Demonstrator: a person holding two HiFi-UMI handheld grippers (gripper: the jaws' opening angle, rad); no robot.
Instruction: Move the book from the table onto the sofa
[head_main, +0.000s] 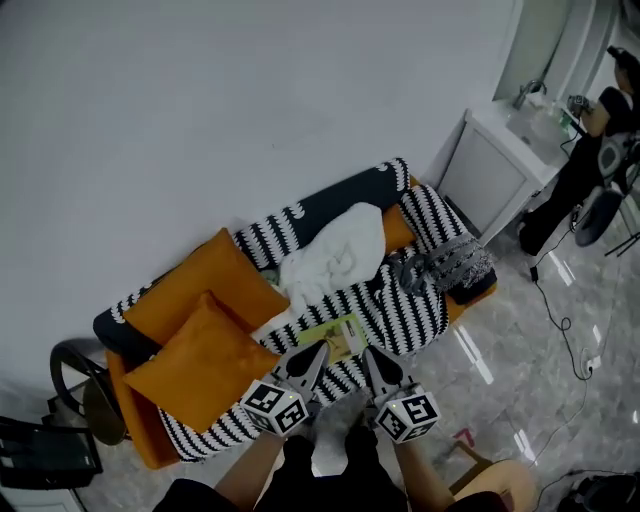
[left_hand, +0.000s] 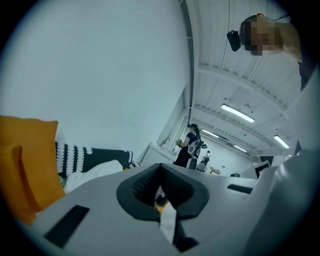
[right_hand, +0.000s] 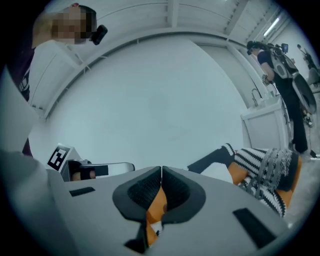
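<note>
Both left tongs (head_main: 316, 350) and right tongs (head_main: 368, 353) clench nothing (book (head_main: 335, 336) lies on sofa (head_main: 405, 312)).

Orange cushions (head_main: 200, 365), white cloth (head_main: 335, 255), grey fringed throw (head_main: 460, 262), white cabinet (head_main: 490, 170), standing person (head_main: 590, 160)

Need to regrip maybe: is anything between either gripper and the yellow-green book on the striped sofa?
Nothing visible. The flat yellow-green book lies uncovered on the black-and-white striped sofa, just beyond the shut left gripper and right gripper.
</note>
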